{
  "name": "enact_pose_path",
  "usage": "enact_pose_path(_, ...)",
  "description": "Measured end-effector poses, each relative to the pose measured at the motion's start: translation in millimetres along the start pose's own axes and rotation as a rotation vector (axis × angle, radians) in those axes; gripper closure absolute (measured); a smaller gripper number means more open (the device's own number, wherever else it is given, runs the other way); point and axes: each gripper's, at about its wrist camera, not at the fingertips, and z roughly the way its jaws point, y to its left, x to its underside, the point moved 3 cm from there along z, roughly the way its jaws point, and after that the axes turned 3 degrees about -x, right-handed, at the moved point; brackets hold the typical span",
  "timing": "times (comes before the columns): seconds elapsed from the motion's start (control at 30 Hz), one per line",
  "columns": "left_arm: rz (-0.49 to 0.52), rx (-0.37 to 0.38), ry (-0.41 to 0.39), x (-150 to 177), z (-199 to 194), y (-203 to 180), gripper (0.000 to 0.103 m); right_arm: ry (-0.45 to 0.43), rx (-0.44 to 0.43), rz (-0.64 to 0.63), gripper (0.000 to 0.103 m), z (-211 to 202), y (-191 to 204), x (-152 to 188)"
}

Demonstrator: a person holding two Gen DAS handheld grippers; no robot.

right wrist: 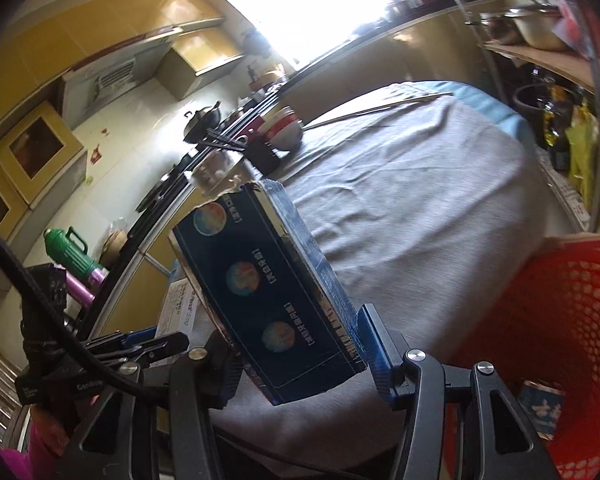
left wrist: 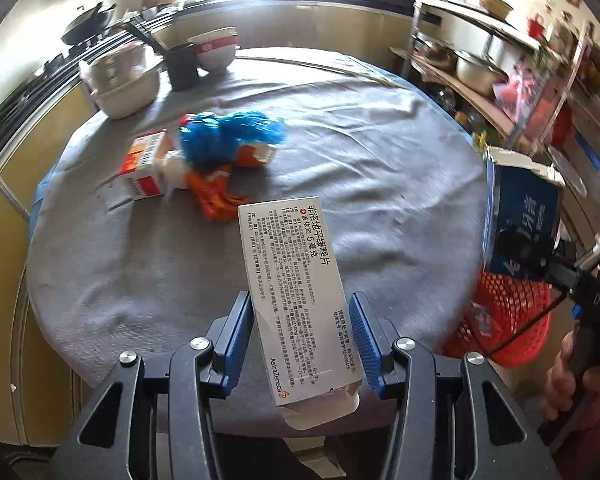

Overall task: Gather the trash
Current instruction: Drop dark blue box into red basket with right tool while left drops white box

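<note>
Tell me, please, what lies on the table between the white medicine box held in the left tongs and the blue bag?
In the left wrist view, an orange wrapper lies between the white medicine box and blue bag.

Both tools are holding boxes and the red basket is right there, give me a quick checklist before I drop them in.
1. Left tool grips the white medicine box: ok.
2. Right tool grips the dark blue box: ok.
3. Red basket within view, beside the table edge: ok.
4. Either box already over the basket opening: not ok, both are over the grey tablecloth.
5. Room left in the basket: cannot tell; something already lies inside.
6. Remaining trash pile on the table: not ok, uncollected.
</note>
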Motion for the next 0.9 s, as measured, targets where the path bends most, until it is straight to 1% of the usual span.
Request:
enact_pose_path(0.17,0.062,0.006,0.002,1,-1,-26,0.052,-0.032,0.026,0.039,0.047,-22,-24,4)
enact_pose_path(0.37,0.141,0.037,-0.006,3,-1,-59,0.052,-0.064,0.06,0.09,0.047,-45,-52,9)
enact_pose_path(0.7,0.277,0.121,-0.038,-4,1,-121,0.052,-0.14,0.131,0.192,0.047,-86,-105,13)
enact_pose_path(0.9,0.377,0.205,-0.065,-16,4,-175,0.052,-0.192,0.186,0.247,0.047,-118,-136,17)
